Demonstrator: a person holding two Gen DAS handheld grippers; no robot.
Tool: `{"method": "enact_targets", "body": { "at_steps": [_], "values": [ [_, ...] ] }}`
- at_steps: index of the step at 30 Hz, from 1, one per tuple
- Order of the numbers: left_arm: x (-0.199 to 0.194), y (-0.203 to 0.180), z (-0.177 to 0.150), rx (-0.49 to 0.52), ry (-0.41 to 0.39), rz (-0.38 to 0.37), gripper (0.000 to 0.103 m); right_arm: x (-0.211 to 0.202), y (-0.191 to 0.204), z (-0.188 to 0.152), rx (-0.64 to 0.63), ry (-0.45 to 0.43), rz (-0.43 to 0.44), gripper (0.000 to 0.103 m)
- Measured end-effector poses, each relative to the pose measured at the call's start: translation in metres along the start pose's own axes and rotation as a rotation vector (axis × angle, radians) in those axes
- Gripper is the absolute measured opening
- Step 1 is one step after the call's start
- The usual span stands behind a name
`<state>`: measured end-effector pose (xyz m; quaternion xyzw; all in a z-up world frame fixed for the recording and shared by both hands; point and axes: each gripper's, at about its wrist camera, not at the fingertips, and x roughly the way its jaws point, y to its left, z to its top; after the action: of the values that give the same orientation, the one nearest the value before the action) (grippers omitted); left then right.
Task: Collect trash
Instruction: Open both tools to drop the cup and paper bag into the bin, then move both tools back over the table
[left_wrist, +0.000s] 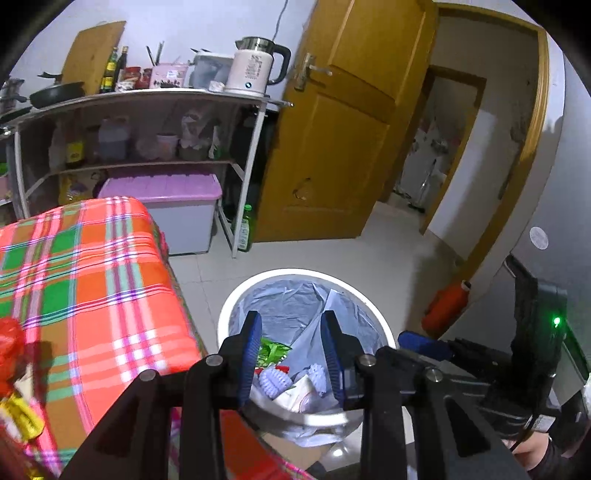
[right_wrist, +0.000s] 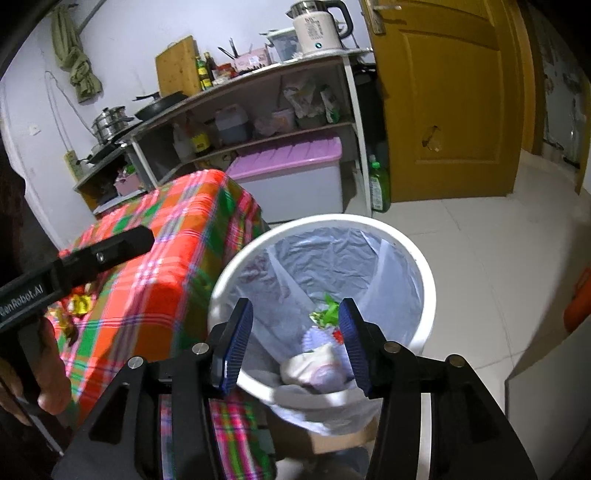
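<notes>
Between my left fingers (left_wrist: 253, 354) I see ribbed blue pads, rubbery and matt, set in matt black plastic arms with bright metal pivot pins. Beyond them the bin (left_wrist: 384, 332) looks like smooth white plastic, slightly glossy at the rim, lined with a thin, crinkled, translucent bag (left_wrist: 295, 299). Inside lie a shiny green wrapper (left_wrist: 271, 350) and dimpled pale foam netting (left_wrist: 273, 382). Left of the fingers, the table (left_wrist: 85, 280) wears a woven checked cloth, soft and matt. Far ahead of my right fingers (right_wrist: 351, 328), the door (right_wrist: 443, 110) is varnished wood with a chipped patch, the kettle (right_wrist: 317, 27) is glossy plastic and steel, and the floor (right_wrist: 498, 258) is smooth pale tile.
</notes>
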<state>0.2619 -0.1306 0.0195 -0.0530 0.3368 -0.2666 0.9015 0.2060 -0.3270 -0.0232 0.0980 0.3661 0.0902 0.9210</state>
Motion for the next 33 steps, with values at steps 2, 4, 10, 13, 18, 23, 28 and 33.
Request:
{"method": "enact_targets", "body": {
  "at_steps": [2, 4, 10, 13, 18, 23, 28, 33],
  "values": [
    [-0.014, 0.001, -0.004, 0.0, -0.015, 0.016, 0.033, -0.009, 0.009, 0.0, -0.009, -0.013, 0.01, 0.049],
    [-0.027, 0.003, -0.008, -0.006, -0.028, 0.028, 0.033, -0.016, 0.016, -0.001, -0.02, -0.025, 0.02, 0.049],
    [-0.064, 0.012, -0.021, -0.027, -0.057, 0.071, 0.033, -0.039, 0.045, -0.004, -0.065, -0.053, 0.068, 0.049],
    [-0.081, 0.019, -0.03, -0.039, -0.066, 0.103, 0.033, -0.045, 0.059, -0.006, -0.091, -0.064, 0.089, 0.049],
    [-0.103, 0.032, -0.043, -0.064, -0.076, 0.151, 0.033, -0.049, 0.084, -0.01, -0.128, -0.065, 0.128, 0.049],
    [-0.127, 0.048, -0.059, -0.087, -0.086, 0.21, 0.033, -0.047, 0.107, -0.014, -0.169, -0.056, 0.169, 0.049],
    [-0.147, 0.065, -0.072, -0.12, -0.092, 0.258, 0.033, -0.043, 0.129, -0.02, -0.211, -0.041, 0.206, 0.049],
    [-0.165, 0.085, -0.086, -0.17, -0.1, 0.309, 0.033, -0.04, 0.151, -0.022, -0.254, -0.034, 0.241, 0.049]
  ]
}}
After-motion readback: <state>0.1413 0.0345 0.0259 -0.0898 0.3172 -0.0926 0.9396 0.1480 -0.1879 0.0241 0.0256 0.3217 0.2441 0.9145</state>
